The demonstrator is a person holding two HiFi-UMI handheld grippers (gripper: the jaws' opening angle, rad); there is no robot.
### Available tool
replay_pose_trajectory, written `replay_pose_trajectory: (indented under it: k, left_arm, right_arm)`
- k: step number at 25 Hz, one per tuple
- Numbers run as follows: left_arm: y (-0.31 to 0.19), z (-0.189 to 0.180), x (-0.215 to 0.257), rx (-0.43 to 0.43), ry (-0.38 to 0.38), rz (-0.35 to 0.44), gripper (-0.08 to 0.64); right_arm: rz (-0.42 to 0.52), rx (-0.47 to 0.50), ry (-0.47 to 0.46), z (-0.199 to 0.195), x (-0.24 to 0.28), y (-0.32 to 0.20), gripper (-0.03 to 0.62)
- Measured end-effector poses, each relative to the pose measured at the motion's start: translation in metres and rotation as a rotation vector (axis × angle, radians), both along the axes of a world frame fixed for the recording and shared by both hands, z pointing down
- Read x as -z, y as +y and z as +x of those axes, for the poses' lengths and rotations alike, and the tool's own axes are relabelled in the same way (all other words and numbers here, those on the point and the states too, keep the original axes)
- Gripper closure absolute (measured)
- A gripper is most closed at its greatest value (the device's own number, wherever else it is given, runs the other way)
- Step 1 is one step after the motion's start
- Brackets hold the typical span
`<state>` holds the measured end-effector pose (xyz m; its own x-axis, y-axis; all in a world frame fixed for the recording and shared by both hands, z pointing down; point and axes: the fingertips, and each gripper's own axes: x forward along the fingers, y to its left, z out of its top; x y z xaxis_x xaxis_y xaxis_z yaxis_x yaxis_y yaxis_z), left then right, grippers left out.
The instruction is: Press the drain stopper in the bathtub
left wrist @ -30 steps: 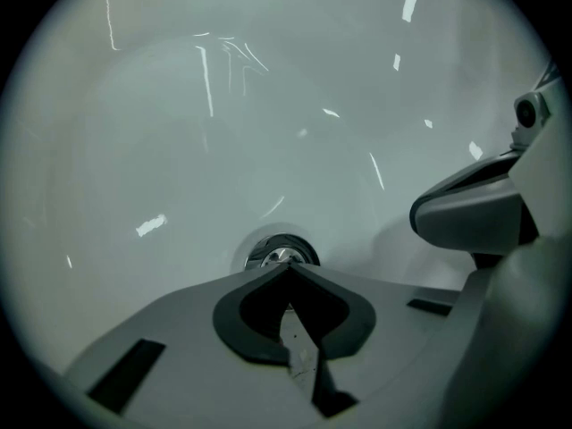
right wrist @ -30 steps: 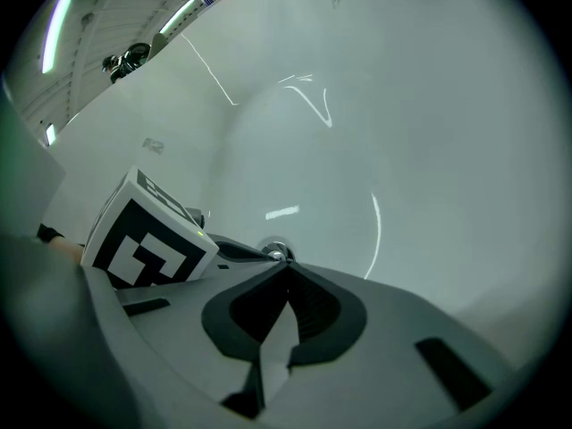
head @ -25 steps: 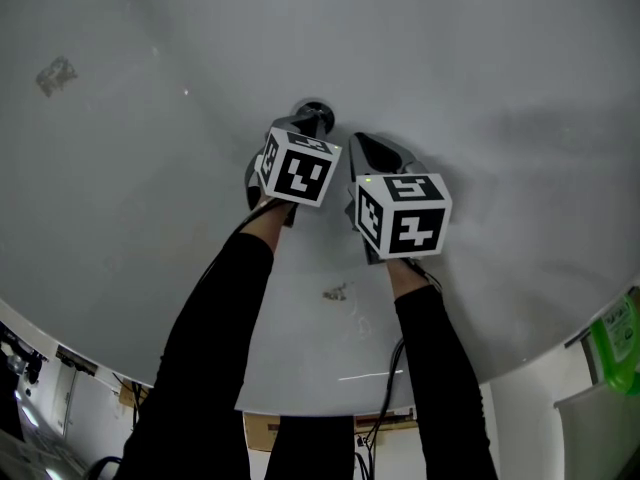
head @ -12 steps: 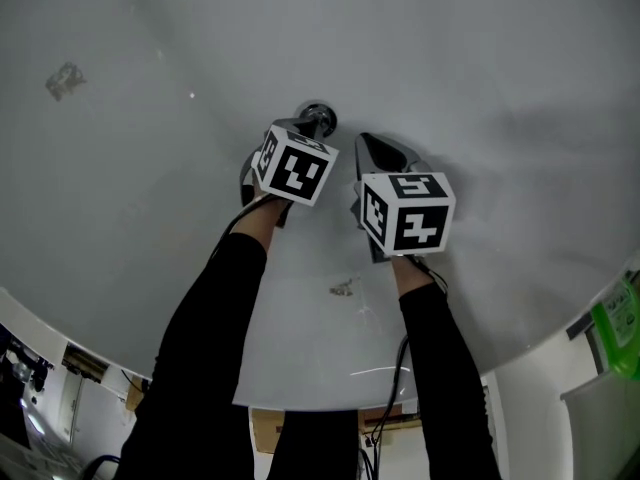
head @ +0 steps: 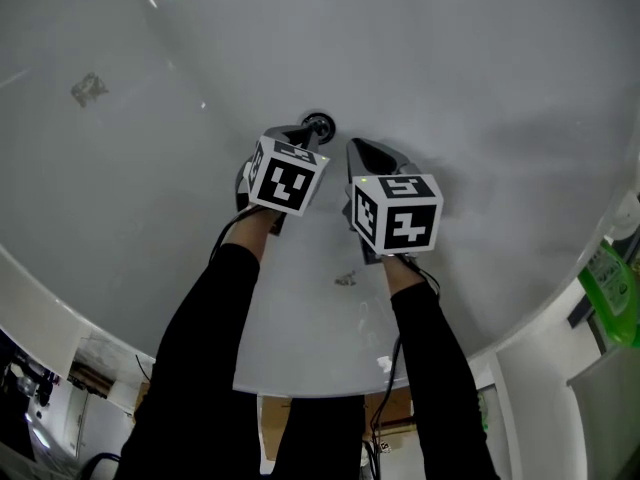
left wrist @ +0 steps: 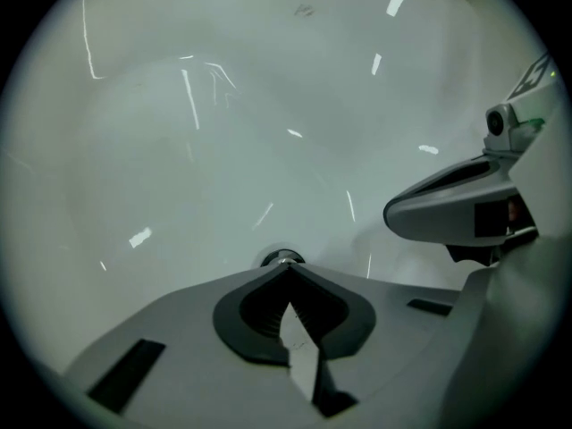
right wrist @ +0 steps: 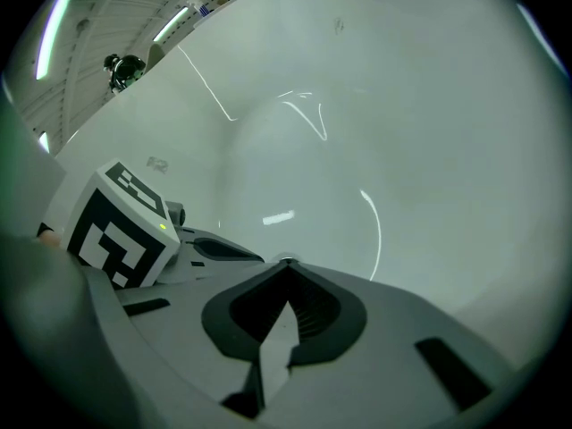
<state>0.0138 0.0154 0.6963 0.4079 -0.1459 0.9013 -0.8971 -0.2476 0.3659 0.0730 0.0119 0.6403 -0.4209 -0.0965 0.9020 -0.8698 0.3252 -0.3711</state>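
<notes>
The drain stopper (head: 319, 124) sits on the floor of the white bathtub (head: 480, 88), well in from the near rim and about midway between the left and right walls. It is a small dark, shiny round cap. The left gripper (head: 303, 132) points at it with its jaws pressed together and nothing between them. In the left gripper view the cap peeks out just past the closed tips. The right gripper (head: 358, 148) hangs just beside the left one on the right. It is closed in the same way and empty, and aims at bare tub floor near the stopper. Over the last second the left gripper has slid slightly back toward the near rim. A second ago its tip lay over the edge of the cap, and now more of the round cap shows free above it. The head has tilted too, so a green bottle (head: 612, 303) beyond the tub's right rim has come further into view, and part of that shift may only be the camera moving. From here I cannot tell whether the tip is touching the cap or just short of it, nor whether the cap stands up or is pushed down. My reading is that the press is either just finished or not yet firmly made. A straight push down with the closed left tips, centred on the cap, would settle it, since an off-centre push could skid off the smooth metal.
</notes>
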Motion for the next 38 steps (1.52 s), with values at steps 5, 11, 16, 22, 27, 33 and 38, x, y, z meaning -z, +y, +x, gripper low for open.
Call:
replay_pose_trajectory:
  k: [5,11,16,22,27,33,38]
  left_arm:
    - [-0.011,-0.003,0.038,-0.010,0.014,0.057,0.555]
    - [-0.014,-0.007,0.088,-0.017,0.028,0.120,0.555]
    - [-0.009,-0.012,0.125,-0.033,0.038,0.156,0.555]
    - [-0.003,-0.020,0.155,-0.049,0.046,0.186,0.555]
    - [-0.001,-0.027,0.175,-0.053,0.058,0.215,0.555]
    - [0.004,-0.035,0.201,-0.059,0.063,0.250,0.555]
    - [0.011,-0.042,0.221,-0.065,0.078,0.269,0.555]
  right_arm:
    - [0.028,-0.014,-0.007,-0.002,0.027,-0.005,0.589]
    - [0.051,-0.058,-0.015,0.001,0.064,-0.002,0.589]
    - [0.067,-0.102,-0.036,-0.003,0.093,0.006,0.589]
    - [0.102,-0.132,-0.058,-0.009,0.120,0.015,0.589]
    - [0.109,-0.185,-0.059,-0.005,0.131,0.023,0.589]
    - [0.126,-0.210,-0.066,-0.005,0.151,0.037,0.589]
    - [0.159,-0.234,-0.065,-0.011,0.175,0.037,0.589]
